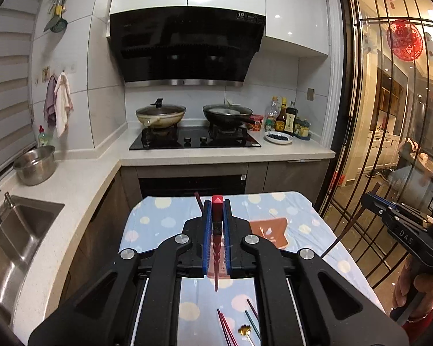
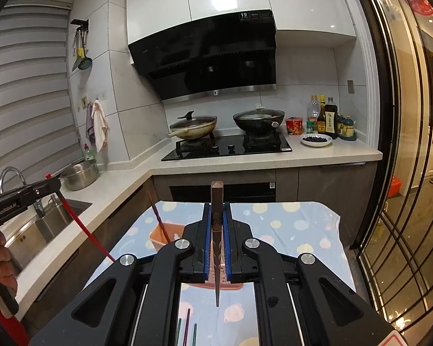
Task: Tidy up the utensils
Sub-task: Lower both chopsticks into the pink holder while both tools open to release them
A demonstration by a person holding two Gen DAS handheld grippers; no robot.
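Chopsticks ready: you clamp a red chopstick point(image 1: 217, 225) in the left gripper point(image 1: 217, 213) jaws, a brown chopstick point(image 2: 217, 216) in the right gripper point(image 2: 217, 216), both above the desk point(image 1: 297, 210), likely bound for the orange holder point(image 1: 270, 230).

The range hood point(image 1: 187, 46) carries a small label at its upper right corner with the number "19", readable in both views; the finer print beside it is too small to make out. In the left wrist view the right gripper point(image 1: 369, 199) bears the white letters "DAS" on its black body. In the right wrist view the left gripper point(image 2: 56, 183) shows "GenRobot.AI" on its side. Bottle labels near the stove are illegible
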